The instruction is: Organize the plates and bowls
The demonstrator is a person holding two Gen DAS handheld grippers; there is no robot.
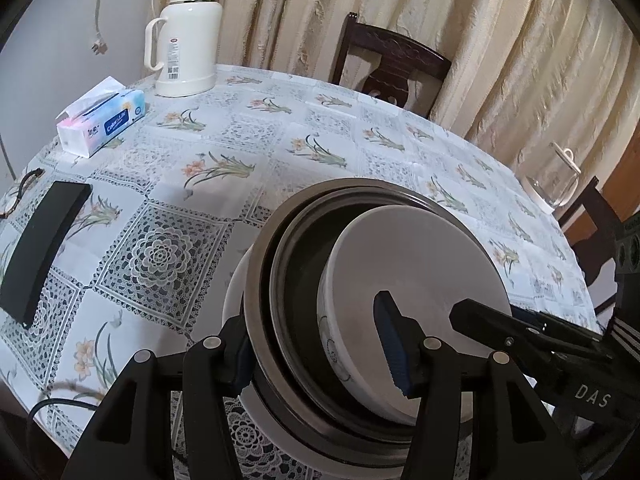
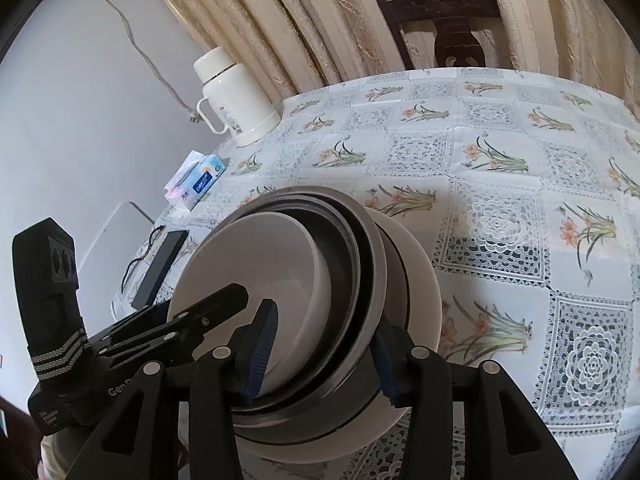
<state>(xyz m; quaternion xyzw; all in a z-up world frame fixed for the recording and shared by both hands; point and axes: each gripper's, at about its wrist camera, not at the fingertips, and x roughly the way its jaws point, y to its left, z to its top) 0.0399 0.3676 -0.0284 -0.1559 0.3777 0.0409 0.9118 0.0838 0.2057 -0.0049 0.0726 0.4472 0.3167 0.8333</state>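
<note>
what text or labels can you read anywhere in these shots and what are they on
"DAS": white letters on the right gripper body, left wrist view.
"Gen": partial print on the left gripper body, rest hidden.
Tissue box: blue label, blurred, unreadable.
Thermos: sticker with barcode, too small to read.

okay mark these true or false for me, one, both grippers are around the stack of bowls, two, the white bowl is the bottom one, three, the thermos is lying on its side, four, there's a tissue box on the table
1. Both grippers are around the stack of bowls: true. The left gripper and right gripper each straddle the stack's rim.
2. The white bowl is the bottom one: false. It sits innermost, on top of the dark bowls.
3. The thermos lies on its side: false. It stands upright.
4. A tissue box is on the table: true.
</note>
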